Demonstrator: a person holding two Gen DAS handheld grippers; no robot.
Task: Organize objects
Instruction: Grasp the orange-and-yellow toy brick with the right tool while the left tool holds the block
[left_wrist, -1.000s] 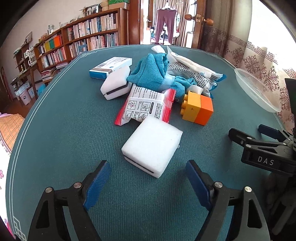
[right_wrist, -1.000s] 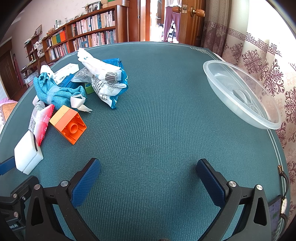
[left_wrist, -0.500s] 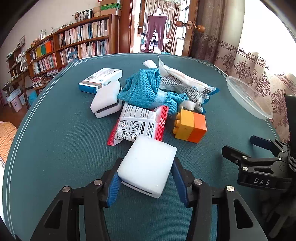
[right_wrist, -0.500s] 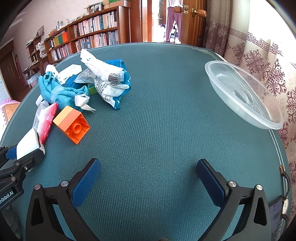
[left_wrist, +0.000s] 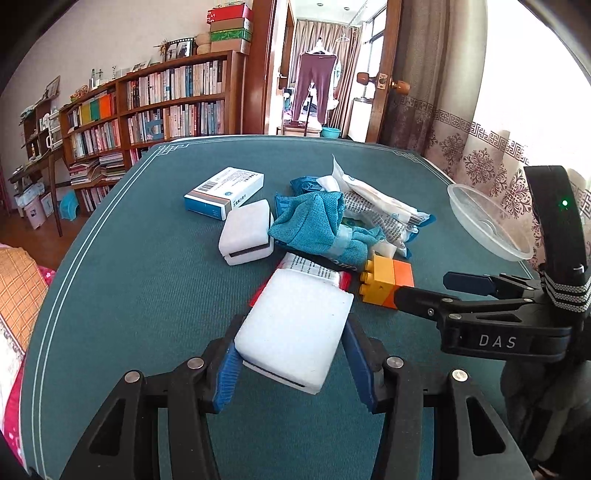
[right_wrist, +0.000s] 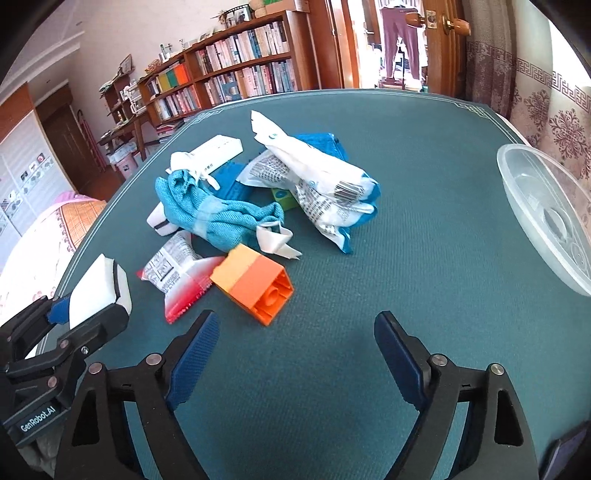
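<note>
My left gripper (left_wrist: 291, 354) is shut on a white sponge block (left_wrist: 295, 328) and holds it lifted above the green table; it also shows in the right wrist view (right_wrist: 99, 288). My right gripper (right_wrist: 295, 347) is open and empty, just short of an orange and yellow toy brick (right_wrist: 255, 282), which also shows in the left wrist view (left_wrist: 386, 280). A clear plastic bowl (right_wrist: 543, 214) stands at the right edge.
A pile lies mid-table: a red and white packet (right_wrist: 177, 273), a teal cloth (right_wrist: 218, 218), white and blue wrapped packs (right_wrist: 321, 181), a second white sponge (left_wrist: 245, 232) and a blue and white box (left_wrist: 225, 192). Bookshelves (left_wrist: 147, 118) stand beyond the table.
My left gripper moved forward, shut on the white sponge block and lifted it. My right gripper moved left toward the orange brick and stayed open.
</note>
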